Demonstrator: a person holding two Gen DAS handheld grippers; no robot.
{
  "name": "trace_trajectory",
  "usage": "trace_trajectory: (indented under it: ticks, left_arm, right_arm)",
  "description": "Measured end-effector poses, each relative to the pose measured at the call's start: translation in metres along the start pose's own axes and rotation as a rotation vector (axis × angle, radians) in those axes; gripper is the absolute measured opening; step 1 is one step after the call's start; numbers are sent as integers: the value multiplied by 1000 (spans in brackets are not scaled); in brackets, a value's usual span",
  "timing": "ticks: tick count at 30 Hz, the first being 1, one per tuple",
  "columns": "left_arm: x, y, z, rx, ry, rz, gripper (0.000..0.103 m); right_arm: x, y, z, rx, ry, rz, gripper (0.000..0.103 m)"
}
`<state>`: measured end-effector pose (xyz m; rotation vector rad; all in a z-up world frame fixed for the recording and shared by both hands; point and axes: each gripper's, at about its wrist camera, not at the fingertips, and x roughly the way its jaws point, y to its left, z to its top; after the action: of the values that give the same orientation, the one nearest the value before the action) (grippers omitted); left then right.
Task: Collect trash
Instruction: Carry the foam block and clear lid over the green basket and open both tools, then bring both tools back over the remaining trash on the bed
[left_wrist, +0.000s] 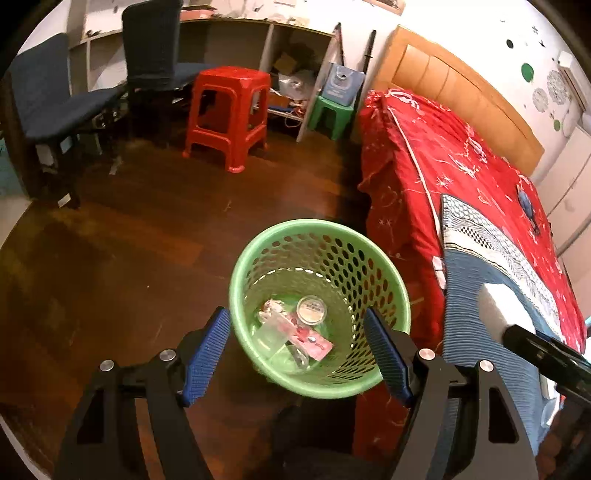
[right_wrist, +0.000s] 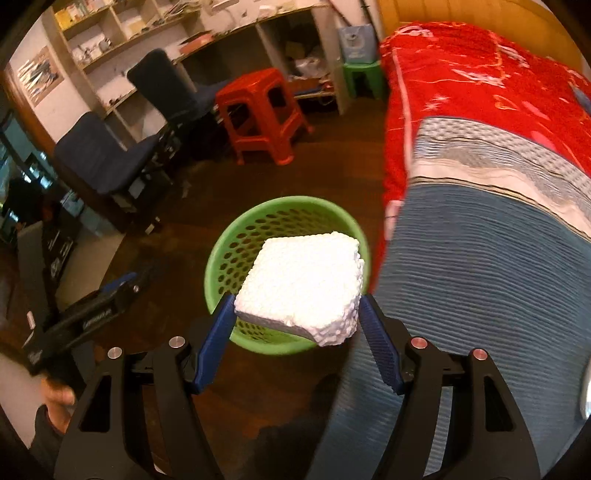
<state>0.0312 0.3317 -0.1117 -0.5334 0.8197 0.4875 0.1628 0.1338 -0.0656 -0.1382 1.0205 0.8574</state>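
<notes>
**Foam block heading for the bin**

You are carrying a white foam block (right_wrist: 299, 284) in the right gripper (right_wrist: 297, 347), its blue pads pressing on the block's two sides. In the right wrist view the block is hanging in front of the green bin (right_wrist: 221, 258), covering much of its mouth, though whether it is truly over the opening cannot be told from this angle. The bin is standing on the dark wooden floor (left_wrist: 129, 240), just beside the bed (left_wrist: 461, 166).

Your left gripper (left_wrist: 297, 354) is hovering near the bin with its fingers spread wide and nothing between them; in its view the bin's near rim shows between the pads. Inside the bin some wrappers (left_wrist: 295, 332) and a small round lid (left_wrist: 311, 310) are already lying at the bottom.

So you are working the drop-off step. The next move is calling for centring the block over the mouth, then opening the right fingers. The block looks nearly as wide as the bin, so it may catch on the rim.
</notes>
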Motion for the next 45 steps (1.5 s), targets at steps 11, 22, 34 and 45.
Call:
trace_trajectory:
  ticks: [11, 22, 34, 45]
  left_arm:
    - [-2, 0, -9, -6, 12, -4, 72]
    - [-17, -48, -17, 75, -1, -62, 72]
    - [-27, -133, -32, 198, 18, -151, 72]
    - [-35, -209, -59, 327, 53, -218, 72]
  right_arm:
    - [1, 8, 5, -11, -29, 24, 77]
    - [-72, -55, -42, 60, -112, -70, 77]
    - [-171, -178, -108, 261, -205, -294, 82]
    - [-240, -311, -169, 506, -214, -543, 83]
